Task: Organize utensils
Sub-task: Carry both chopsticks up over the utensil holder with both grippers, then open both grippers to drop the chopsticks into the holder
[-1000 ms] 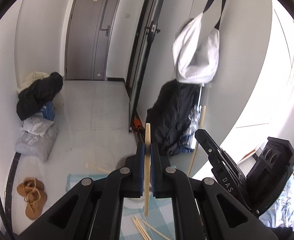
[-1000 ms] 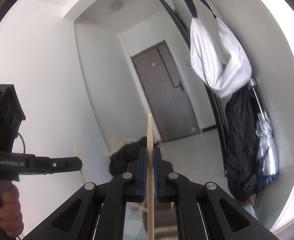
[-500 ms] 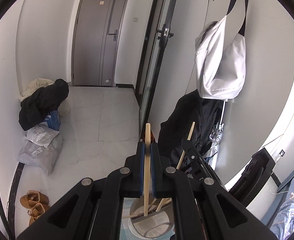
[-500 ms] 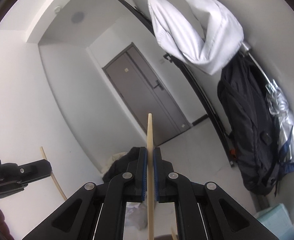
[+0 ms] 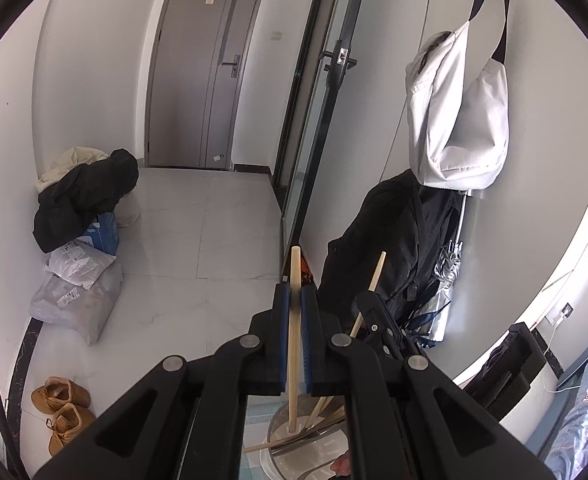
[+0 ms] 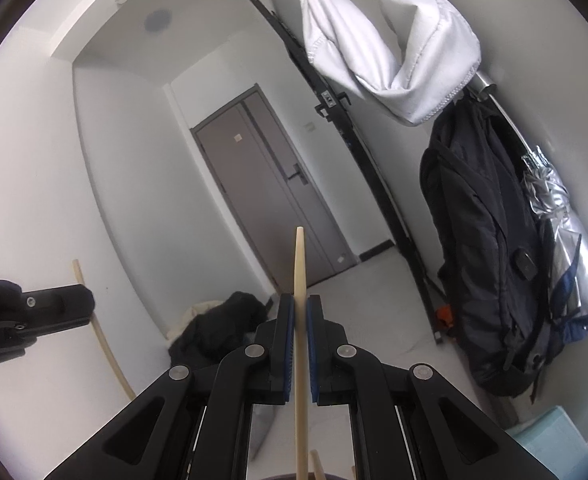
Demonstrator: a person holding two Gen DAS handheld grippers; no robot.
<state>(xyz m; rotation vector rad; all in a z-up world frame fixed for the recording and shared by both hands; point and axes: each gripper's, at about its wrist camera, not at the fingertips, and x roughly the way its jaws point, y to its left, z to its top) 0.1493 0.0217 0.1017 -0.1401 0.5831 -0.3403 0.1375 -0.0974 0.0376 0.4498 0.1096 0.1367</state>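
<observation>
Both tongs have sunk since a second ago: on the left feed the floor mat and loose sticks have slid out of sight, and a round holder [image 5: 294, 446] now sits right under my left gripper [image 5: 295, 300]. Its pads are pressed together on a chopstick [image 5: 294, 344] that stands nearly upright, lower tip inside the holder's rim beside a few other sticks leaning there. On that same feed, my right gripper [image 5: 368, 306] shows just to the right, pinching its own stick [image 5: 376, 276], which slants up and to the right.

On the right feed, my right gripper [image 6: 300, 312] is clamped on that chopstick [image 6: 300, 280], pointed end up against the grey door [image 6: 270, 184]. My left gripper's body [image 6: 46, 308] shows at the left edge with its stick [image 6: 94, 320] curving below it. A white bag [image 6: 390, 48] hangs over a black backpack [image 6: 486, 248] on the right wall.
</observation>
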